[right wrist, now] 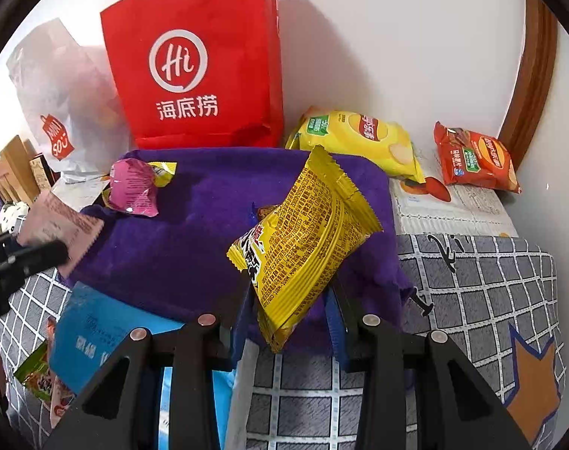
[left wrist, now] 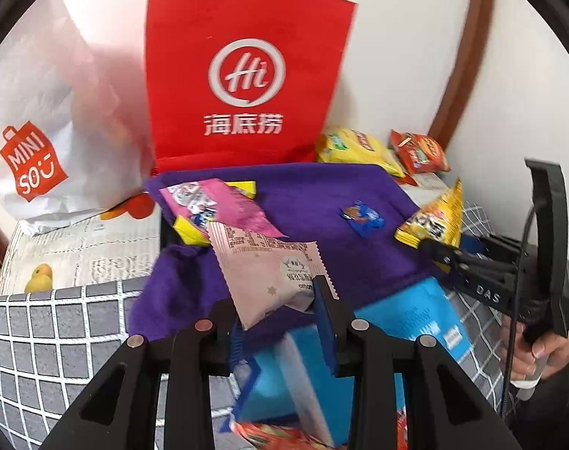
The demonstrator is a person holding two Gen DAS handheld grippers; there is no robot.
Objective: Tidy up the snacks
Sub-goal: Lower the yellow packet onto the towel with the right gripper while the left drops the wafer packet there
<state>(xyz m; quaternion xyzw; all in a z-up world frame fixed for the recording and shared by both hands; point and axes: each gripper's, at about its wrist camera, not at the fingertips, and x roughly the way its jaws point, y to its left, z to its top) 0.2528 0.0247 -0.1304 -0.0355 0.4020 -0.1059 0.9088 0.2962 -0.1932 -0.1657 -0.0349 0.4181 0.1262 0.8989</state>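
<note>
My left gripper is shut on the lower end of a pale pink snack packet, held up over the purple cloth. The right wrist view shows the same packet at the far left. My right gripper is shut on a yellow snack packet, tilted up above the cloth. The left wrist view has that gripper at the right with the yellow packet. A bright pink foil packet and a small blue candy lie on the cloth.
A red paper bag and a white Miniso bag stand at the back against the wall. A yellow crisp bag and a red one lie back right. A blue pack lies on the grey checked cover.
</note>
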